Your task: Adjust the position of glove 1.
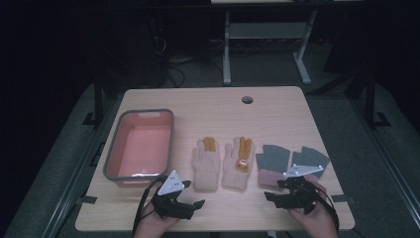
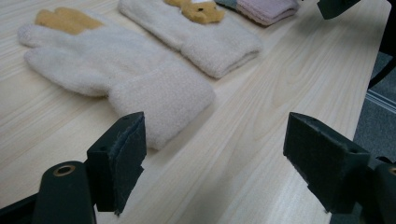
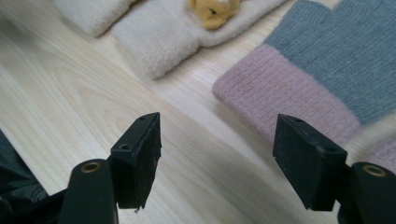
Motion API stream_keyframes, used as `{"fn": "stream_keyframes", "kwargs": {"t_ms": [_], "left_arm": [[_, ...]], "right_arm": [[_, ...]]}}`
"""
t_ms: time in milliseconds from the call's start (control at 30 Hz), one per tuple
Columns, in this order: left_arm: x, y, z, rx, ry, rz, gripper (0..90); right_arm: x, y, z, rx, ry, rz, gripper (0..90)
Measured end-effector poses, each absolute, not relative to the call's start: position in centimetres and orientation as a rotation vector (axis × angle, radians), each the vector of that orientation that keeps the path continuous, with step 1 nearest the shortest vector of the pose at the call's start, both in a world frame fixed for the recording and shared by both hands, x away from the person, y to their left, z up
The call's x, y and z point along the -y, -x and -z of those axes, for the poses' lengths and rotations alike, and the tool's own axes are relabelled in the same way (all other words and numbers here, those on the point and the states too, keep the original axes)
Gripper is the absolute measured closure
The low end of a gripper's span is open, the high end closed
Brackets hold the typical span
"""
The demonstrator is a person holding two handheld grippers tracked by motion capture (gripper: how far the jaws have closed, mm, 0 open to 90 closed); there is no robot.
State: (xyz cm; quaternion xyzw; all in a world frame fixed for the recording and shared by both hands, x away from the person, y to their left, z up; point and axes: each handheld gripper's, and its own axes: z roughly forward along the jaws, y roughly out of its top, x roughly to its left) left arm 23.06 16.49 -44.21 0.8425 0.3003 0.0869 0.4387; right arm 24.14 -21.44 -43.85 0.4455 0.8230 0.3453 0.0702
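From the high view, I sit at a light wooden table (image 1: 277, 111) with four gloves laid in a row across its near half. At the left stands a pink basin (image 1: 140, 144) with a grey rim, nothing in it that I can see. Right of it lie two cream gloves with orange patches, the left cream glove (image 1: 206, 159) and the right cream glove (image 1: 238, 159), side by side and just apart. Further right come two grey gloves with pink cuffs, the left grey glove (image 1: 272, 164) and the right grey glove (image 1: 308, 161). My left gripper (image 1: 190, 206) sits low near the table's near edge, in front of the basin's right corner. My right gripper (image 1: 273, 197) is near the edge too, its plate over the right grey glove's cuff.

In the left gripper view, my left gripper (image 2: 215, 163) has its jaws spread wide with bare wood between them. The left cream glove (image 2: 112, 74) lies just ahead, cuff towards me, the right cream glove (image 2: 196, 32) behind it.

In the right gripper view, my right gripper (image 3: 217, 158) also stands wide apart, holding nothing. The left grey glove (image 3: 303, 79) lies ahead at the right, pink cuff nearest; the far jaw may overlap that cuff, though I cannot be sure. The right cream glove (image 3: 173, 32) lies beyond at the left.
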Motion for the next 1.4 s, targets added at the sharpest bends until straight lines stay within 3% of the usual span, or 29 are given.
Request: {"fn": "stream_keyframes", "kwargs": {"t_ms": [367,733,1400], "left_arm": [[-16.5,-22.7,44.1,-0.751,-2.088,-0.222,21.1],[-16.4,-22.9,44.2,-0.744,-2.1,-0.218,21.1],[-16.7,-23.0,44.0,-0.755,-2.08,-0.202,21.0]], "right_arm": [[20.4,-24.5,42.2,-2.508,-1.292,-0.999,32.1],[17.8,-27.7,39.6,-2.601,-1.217,-0.936,32.3],[13.3,-33.1,39.3,-2.71,-1.166,-0.822,32.4]]}}
